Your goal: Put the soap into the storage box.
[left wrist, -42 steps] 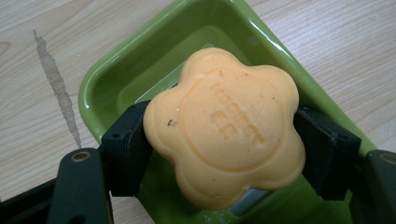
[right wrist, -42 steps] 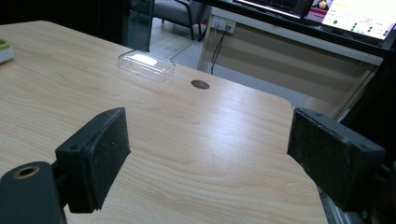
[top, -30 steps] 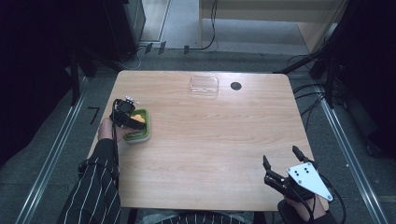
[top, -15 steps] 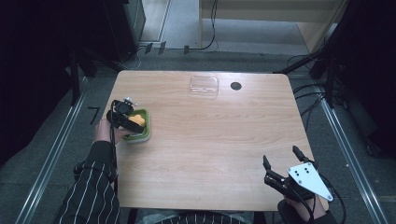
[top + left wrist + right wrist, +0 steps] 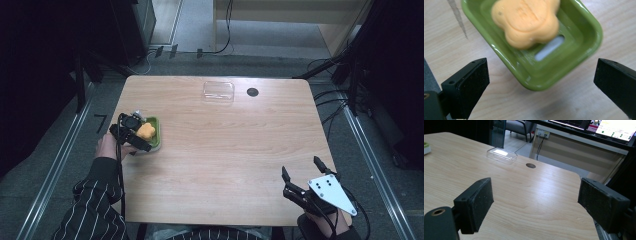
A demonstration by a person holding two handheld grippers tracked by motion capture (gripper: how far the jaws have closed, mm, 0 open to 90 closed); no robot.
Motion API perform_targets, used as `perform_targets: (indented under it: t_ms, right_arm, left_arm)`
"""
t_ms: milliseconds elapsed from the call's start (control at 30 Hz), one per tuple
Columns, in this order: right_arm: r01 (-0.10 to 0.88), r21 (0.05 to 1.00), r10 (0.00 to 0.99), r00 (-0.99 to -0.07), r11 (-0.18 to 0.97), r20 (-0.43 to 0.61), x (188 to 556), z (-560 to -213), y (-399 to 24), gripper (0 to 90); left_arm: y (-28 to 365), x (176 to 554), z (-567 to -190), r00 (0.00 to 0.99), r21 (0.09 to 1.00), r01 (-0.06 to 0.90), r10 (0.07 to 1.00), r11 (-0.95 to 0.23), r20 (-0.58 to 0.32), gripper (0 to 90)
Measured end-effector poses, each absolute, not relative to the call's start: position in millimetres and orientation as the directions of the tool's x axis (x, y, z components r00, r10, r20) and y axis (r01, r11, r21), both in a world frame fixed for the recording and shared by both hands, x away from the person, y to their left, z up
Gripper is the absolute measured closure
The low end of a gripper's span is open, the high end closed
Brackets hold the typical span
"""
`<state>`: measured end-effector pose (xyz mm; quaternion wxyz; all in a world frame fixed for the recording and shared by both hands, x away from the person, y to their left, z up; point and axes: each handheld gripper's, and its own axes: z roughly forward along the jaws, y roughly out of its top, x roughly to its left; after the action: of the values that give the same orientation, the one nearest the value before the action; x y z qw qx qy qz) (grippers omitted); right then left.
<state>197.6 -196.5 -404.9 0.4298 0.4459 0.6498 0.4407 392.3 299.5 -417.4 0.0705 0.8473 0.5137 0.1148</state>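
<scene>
An orange flower-shaped soap lies in a green dish on the wooden table. In the high view the dish and soap sit near the table's left edge. My left gripper hovers just over the dish's near end. Its jaws have just been opening and now stand wide, with the pads clear of the dish and soap. Seen from above, the left gripper is held by a hand in a striped sleeve. My right gripper rests open and empty at the front right corner, also seen as the right gripper.
A clear plastic lid lies near the table's far edge, beside a dark round hole. Both show in the right gripper view, the lid and hole. Dark furniture and cables surround the table.
The left gripper has opened its jaws and drawn back a little from the dish, leaving the soap lying in it. The right gripper has not moved.
</scene>
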Motion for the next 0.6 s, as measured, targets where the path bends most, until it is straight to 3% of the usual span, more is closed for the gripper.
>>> perform_targets:
  t_ms: [600]
  right_arm:
    - [0.199,0.956,0.958,-0.234,0.214,-0.165,197.6,-404.9,-196.5,13.3]
  left_arm:
    - [289.2,352.4,-423.9,0.507,0.145,0.841,0.853,-0.521,0.121,0.0]
